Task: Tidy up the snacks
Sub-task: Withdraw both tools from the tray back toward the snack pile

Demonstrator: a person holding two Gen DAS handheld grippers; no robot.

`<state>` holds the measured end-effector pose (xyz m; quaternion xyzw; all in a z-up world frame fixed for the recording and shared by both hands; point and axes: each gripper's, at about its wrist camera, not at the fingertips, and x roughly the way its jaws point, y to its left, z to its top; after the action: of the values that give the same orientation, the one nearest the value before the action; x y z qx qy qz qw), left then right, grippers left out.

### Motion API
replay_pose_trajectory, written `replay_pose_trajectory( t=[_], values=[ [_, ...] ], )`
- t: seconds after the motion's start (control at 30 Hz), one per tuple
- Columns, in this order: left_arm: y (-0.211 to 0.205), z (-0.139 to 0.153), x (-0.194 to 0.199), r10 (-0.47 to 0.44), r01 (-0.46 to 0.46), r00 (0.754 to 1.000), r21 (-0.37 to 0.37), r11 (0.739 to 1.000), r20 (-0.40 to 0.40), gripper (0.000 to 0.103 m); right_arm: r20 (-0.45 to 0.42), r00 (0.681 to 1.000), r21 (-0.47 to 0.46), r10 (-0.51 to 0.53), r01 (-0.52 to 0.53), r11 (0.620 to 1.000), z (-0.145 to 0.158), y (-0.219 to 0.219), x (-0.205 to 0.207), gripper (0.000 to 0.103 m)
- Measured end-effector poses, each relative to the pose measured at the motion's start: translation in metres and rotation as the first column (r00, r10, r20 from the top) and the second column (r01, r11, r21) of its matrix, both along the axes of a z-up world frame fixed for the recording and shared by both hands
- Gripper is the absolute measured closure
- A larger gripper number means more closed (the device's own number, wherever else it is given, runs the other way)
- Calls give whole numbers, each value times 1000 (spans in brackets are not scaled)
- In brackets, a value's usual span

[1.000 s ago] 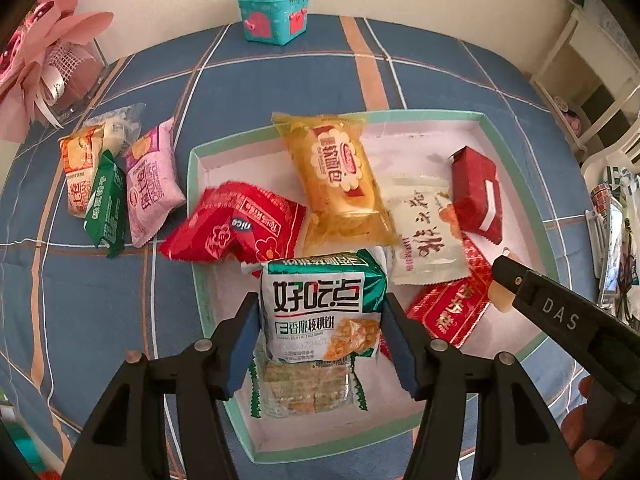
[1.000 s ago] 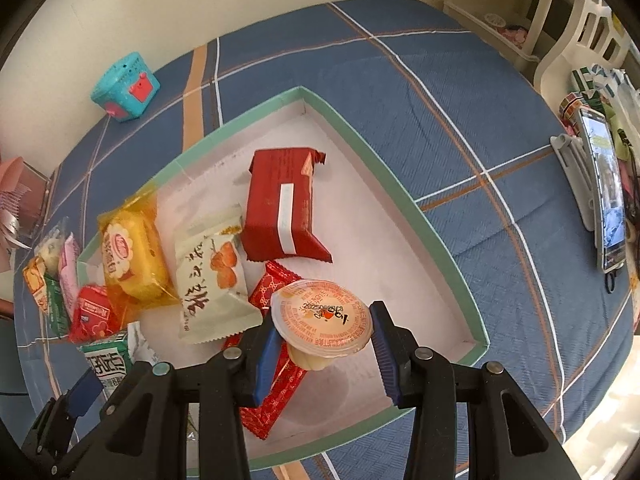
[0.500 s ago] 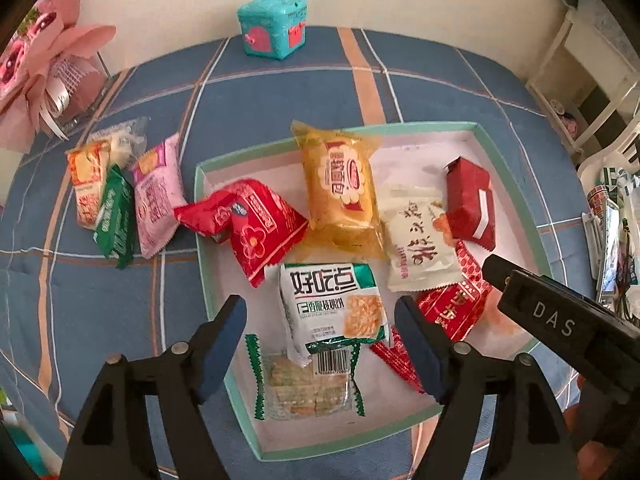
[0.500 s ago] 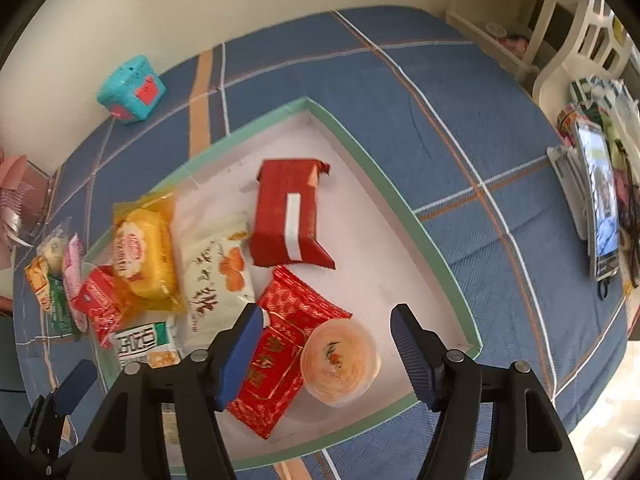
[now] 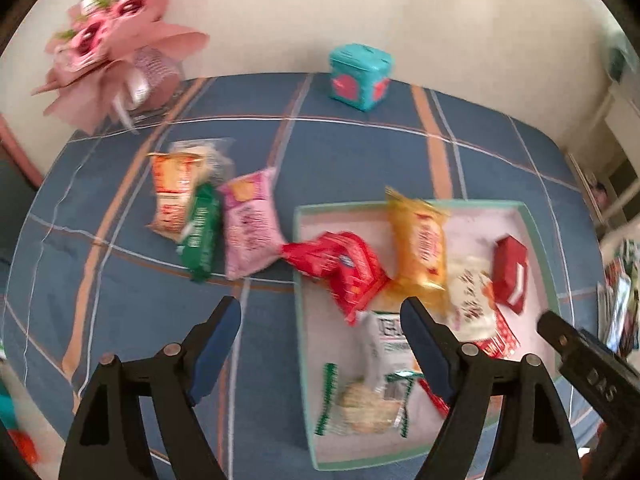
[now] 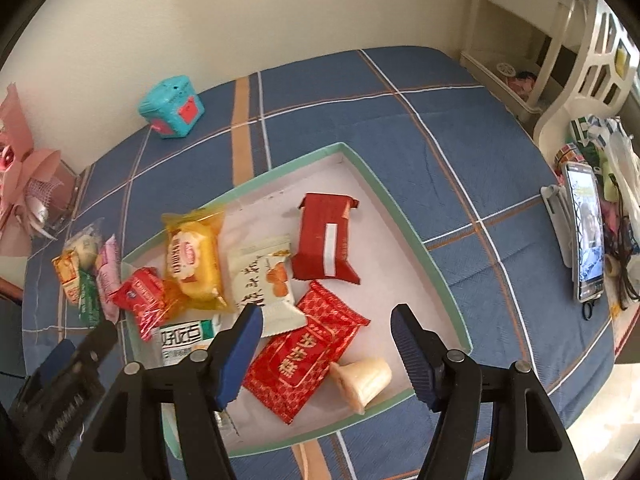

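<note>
A blue plaid-covered counter [image 6: 460,152] stretches beneath both of your grippers, with a green-rimmed tray [image 6: 416,236] sitting near its front edge. Inside the tray lie most of the snacks: a yellow cake packet [image 6: 194,258] at the left, a white pouch [image 6: 266,276] beside it, a dark red packet [image 6: 326,240] farther back, a patterned red packet [image 6: 306,354] near the front and a jelly cup [image 6: 362,378] tipped on its side just right of it. A red wrapper [image 5: 340,268] drapes over the tray's left rim. Left of the tray, on the cloth, a pink packet [image 5: 250,226], a green packet [image 5: 200,232] and an orange packet [image 5: 172,194] cluster together. Your left gripper [image 5: 320,342] hovers with fingers [image 5: 218,344] spread wide and empty, straddling the tray's left wall. Your right gripper [image 6: 326,350] hangs over the tray's near end, fingers [image 6: 412,356] likewise apart, holding nothing. A teal box [image 6: 172,106] stands by the far wall.
</note>
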<state>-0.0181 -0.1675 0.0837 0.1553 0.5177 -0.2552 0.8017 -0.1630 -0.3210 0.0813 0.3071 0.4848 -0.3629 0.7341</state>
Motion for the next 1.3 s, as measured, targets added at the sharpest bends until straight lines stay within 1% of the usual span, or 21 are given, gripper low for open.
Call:
replay_pose_trajectory(
  t=[0.17, 0.3, 0.33, 0.37, 0.43, 0.5, 0.6, 0.67, 0.73, 0.77, 0.8, 0.9, 1.0, 1.17, 1.23, 1.3],
  values=[
    [13, -4, 15, 47, -47, 999, -9, 999, -13, 20, -8, 1000, 0, 26, -26, 1000, -1, 7, 7, 33],
    [17, -5, 17, 67, -67, 998, -12, 998, -20, 20, -15, 999, 0, 33, -33, 999, -3, 11, 11, 33],
    [17, -6, 18, 69, -69, 997, -12, 998, -23, 19, -18, 999, -1, 35, -35, 999, -4, 12, 12, 33],
    [17, -6, 18, 71, -71, 997, -10, 997, -24, 16, -22, 999, -1, 37, -37, 999, -4, 13, 13, 33],
    [17, -8, 18, 74, -75, 997, -3, 997, -14, 12, -28, 999, -5, 41, -41, 999, -5, 14, 14, 29],
    [17, -8, 19, 76, -76, 997, 3, 997, -3, 11, -33, 998, -9, 45, -46, 999, -6, 15, 16, 20],
    [20, -8, 21, 85, -85, 996, 7, 996, 13, 10, -41, 998, -13, 57, -58, 998, -8, 18, 19, 20],
    [22, -8, 22, 91, -91, 996, 1, 996, 13, 6, -48, 997, -18, 64, -65, 998, -9, 19, 21, 19],
    [24, -9, 24, 97, -97, 995, -2, 995, 11, 5, -54, 996, -21, 68, -70, 997, -9, 21, 23, 12],
    [24, -10, 25, 99, -99, 995, -1, 995, 11, 5, -54, 996, -22, 70, -71, 997, -9, 21, 23, 4],
    [24, -10, 25, 101, -101, 995, -1, 995, 12, 5, -53, 996, -24, 70, -72, 997, -10, 22, 24, 0],
    [24, -10, 26, 101, -101, 995, -4, 995, 17, 5, -50, 996, -39, 79, -81, 996, -8, 25, 27, 0],
    [22, -7, 26, 95, -95, 995, -4, 995, 39, 5, -39, 995, -48, 92, -94, 994, -7, 28, 30, 0],
    [14, 1, 27, 85, -90, 988, 39, 995, 126, 5, -18, 992, -64, 122, -123, 990, -7, 33, 37, 0],
    [13, 6, 28, 83, -91, 982, 42, 995, 170, 5, -19, 992, -82, 129, -130, 988, -6, 34, 39, 0],
    [14, 10, 30, 90, -101, 977, 44, 994, 194, 5, -18, 992, -91, 128, -130, 987, -6, 35, 42, 0]
  ],
)
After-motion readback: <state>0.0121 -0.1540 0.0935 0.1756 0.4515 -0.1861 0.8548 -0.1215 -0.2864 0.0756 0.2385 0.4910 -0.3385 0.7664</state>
